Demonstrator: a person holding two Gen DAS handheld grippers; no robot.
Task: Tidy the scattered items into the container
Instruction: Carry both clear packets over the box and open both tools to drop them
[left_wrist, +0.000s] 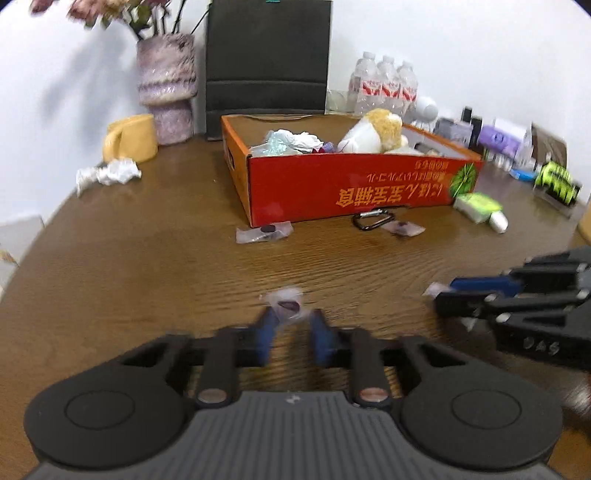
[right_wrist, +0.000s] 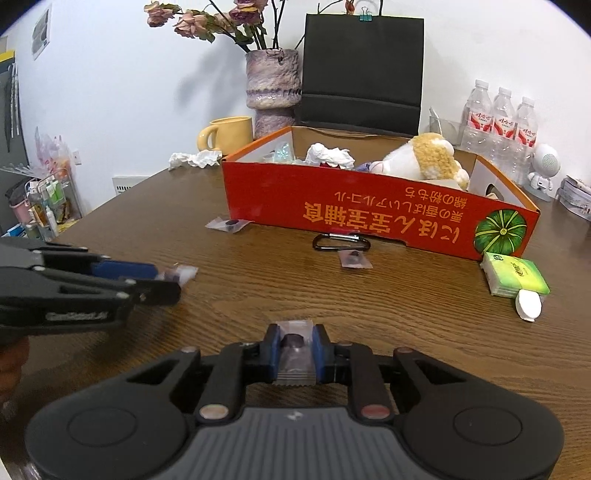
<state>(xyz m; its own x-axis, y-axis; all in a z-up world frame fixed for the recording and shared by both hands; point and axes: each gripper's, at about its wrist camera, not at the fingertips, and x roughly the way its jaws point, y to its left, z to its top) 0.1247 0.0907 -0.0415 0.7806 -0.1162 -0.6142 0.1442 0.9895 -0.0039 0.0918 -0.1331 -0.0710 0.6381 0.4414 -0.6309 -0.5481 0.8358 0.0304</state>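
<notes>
A red cardboard box (right_wrist: 369, 206) stands on the wooden table, with a plush toy (right_wrist: 424, 158) and crumpled tissue (right_wrist: 330, 155) inside it. My right gripper (right_wrist: 295, 332) is low over the table in front of the box, shut on a clear candy packet (right_wrist: 294, 363). To its left my left gripper (right_wrist: 168, 280) is shut on another small clear packet (right_wrist: 183, 273), seen blurred between its own blue pads (left_wrist: 286, 304). Loose by the box lie a packet (right_wrist: 229, 224), a black carabiner (right_wrist: 341, 242), another packet (right_wrist: 354, 258), a green tissue pack (right_wrist: 515, 277) and a tissue wad (right_wrist: 194, 159).
Behind the box stand a yellow mug (right_wrist: 227, 134), a vase with flowers (right_wrist: 271, 85), a black paper bag (right_wrist: 362, 74) and water bottles (right_wrist: 500, 118). Small bottles and packs (left_wrist: 509, 144) crowd the table's far right. A white cap (right_wrist: 528, 304) lies by the tissue pack.
</notes>
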